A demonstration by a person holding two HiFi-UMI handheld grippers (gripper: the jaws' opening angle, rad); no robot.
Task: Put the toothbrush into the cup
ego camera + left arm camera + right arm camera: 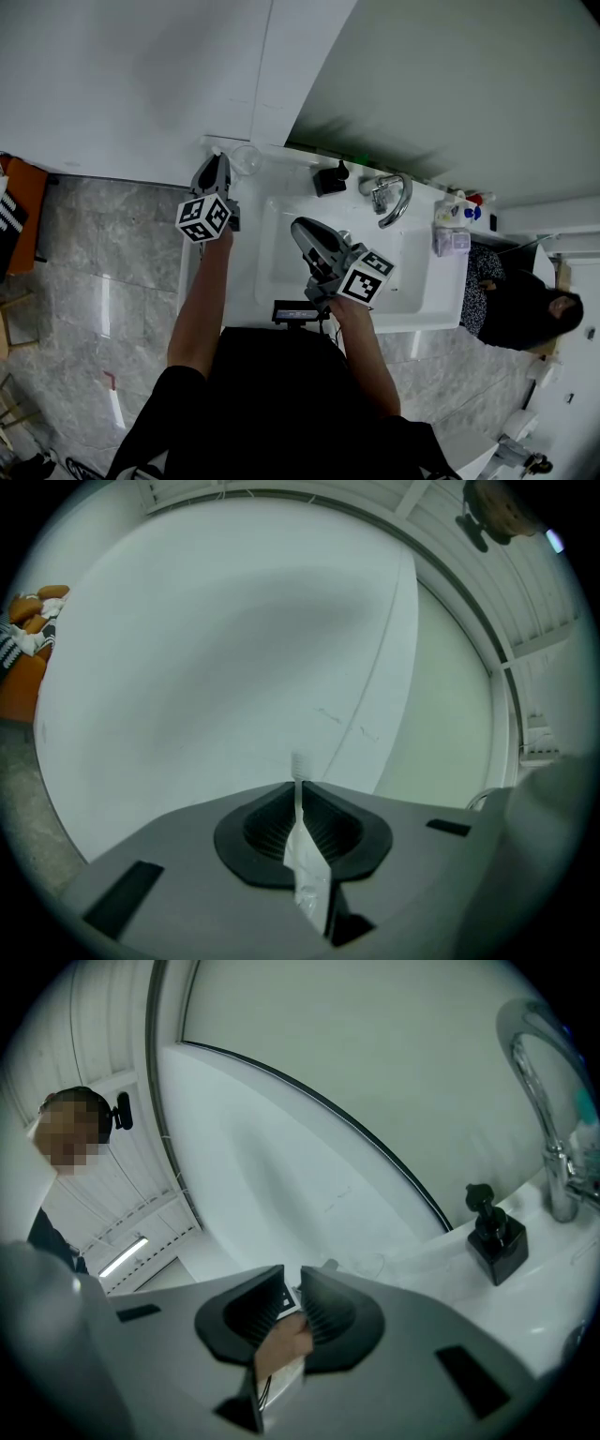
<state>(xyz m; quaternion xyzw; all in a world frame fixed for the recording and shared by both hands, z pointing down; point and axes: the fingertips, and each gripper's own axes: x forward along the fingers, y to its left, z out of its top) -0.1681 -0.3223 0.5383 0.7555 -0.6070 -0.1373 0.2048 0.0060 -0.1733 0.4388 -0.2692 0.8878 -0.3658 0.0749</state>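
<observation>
A white toothbrush (299, 803) stands upright between the jaws of my left gripper (300, 810), which is shut on its handle; the bristle head sticks up above the pads. In the head view the left gripper (216, 164) is at the counter's back left corner, just left of a clear cup (247, 159). My right gripper (303, 228) hangs over the white basin (272, 262). It is shut on a brown-and-white scrap of packaging (281, 1349), seen between the jaws of the right gripper (292, 1309).
A chrome faucet (395, 199) and a black pump dispenser (330, 178) stand behind the basin; the dispenser (494, 1237) also shows in the right gripper view. Small bottles (455, 230) crowd the counter's right end. A person (525, 309) stands at the right. A mirror rises behind the counter.
</observation>
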